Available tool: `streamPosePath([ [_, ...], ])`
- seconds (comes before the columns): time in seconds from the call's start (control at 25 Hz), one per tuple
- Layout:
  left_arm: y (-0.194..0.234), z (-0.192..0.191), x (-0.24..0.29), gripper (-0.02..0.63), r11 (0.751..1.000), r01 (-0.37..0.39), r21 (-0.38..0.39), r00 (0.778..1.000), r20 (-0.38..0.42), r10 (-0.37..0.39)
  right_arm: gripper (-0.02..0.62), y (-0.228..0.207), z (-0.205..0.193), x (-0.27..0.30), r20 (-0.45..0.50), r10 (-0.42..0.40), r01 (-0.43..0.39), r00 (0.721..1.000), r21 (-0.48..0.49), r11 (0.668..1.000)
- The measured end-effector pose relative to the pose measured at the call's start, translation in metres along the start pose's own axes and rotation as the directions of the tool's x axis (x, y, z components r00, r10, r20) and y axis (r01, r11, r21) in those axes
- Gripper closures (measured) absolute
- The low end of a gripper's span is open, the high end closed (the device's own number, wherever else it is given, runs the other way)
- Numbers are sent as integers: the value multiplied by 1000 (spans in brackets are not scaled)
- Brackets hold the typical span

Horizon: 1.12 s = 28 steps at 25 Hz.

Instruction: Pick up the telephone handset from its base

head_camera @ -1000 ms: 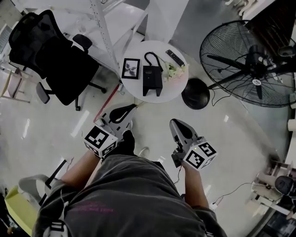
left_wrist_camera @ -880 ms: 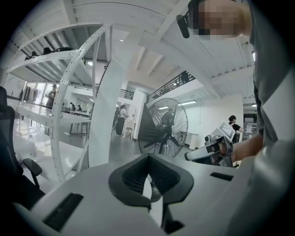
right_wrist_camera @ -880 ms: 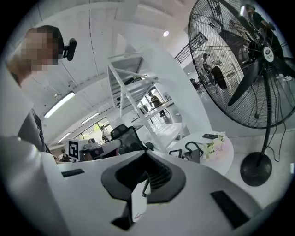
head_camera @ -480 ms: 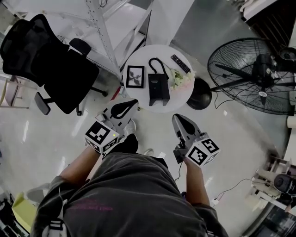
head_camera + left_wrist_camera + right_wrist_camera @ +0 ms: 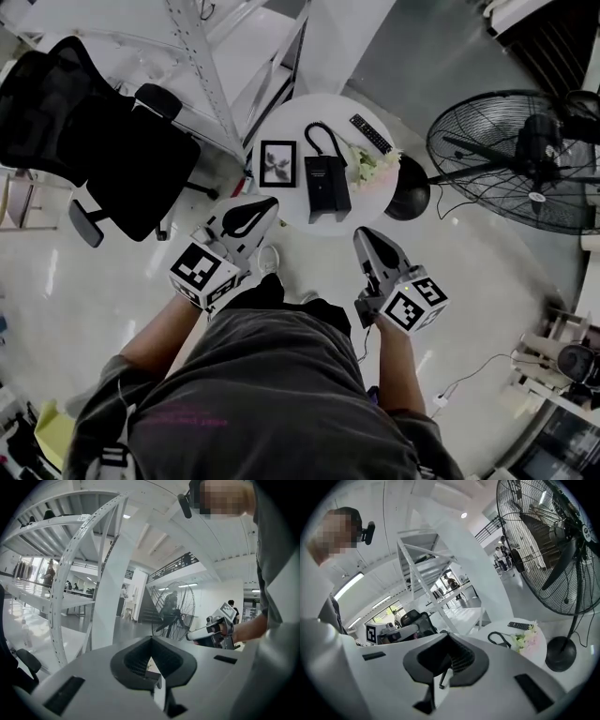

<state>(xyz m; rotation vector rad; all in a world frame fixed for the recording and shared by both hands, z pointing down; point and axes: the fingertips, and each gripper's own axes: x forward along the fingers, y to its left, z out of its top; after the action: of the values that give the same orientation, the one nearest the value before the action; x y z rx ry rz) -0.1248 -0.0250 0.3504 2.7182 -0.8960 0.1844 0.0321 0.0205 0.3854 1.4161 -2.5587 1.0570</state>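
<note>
Phone (image 5: 328, 183) sits about mid-table (image 5: 366, 202), its cord (image 5: 322, 139) looping off the far end. From overhead I can't tell handset from base. Frame (image 5: 277, 163) is just left of it, flowers (image 5: 373, 164) just right, and the remote (image 5: 370, 133) is far right. The left gripper (image 5: 272, 202) and right gripper (image 5: 360, 234) hang by the table's near edge, jaws pressed together, nothing in either. I'd open one before reaching in, grab the handset across its narrow width, and lift straight up so the cord doesn't drag the base.
</note>
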Motion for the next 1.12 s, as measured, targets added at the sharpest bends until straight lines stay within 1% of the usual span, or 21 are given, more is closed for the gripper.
streamPosePath([
  [0.36, 20, -4, 11, 592, 1000, -10, -19, 1000, -14, 9, 575, -15, 3, 19, -23, -22, 22, 999, 11, 1000],
  [0.64, 30, -12, 35, 592, 999, -28, -32, 999, -43, 27, 575, -49, 7, 32, -53, -27, 29, 998, 32, 999],
  [0.88, 34, -22, 68, 592, 998, -58, -35, 996, -69, 56, 574, -87, 11, 48, -105, 3, 3, 994, 55, 998],
  [1.12, 36, -30, 106, 592, 991, -125, -52, 988, -98, 119, 574, -133, 17, 64, -156, 61, -47, 986, 93, 995],
])
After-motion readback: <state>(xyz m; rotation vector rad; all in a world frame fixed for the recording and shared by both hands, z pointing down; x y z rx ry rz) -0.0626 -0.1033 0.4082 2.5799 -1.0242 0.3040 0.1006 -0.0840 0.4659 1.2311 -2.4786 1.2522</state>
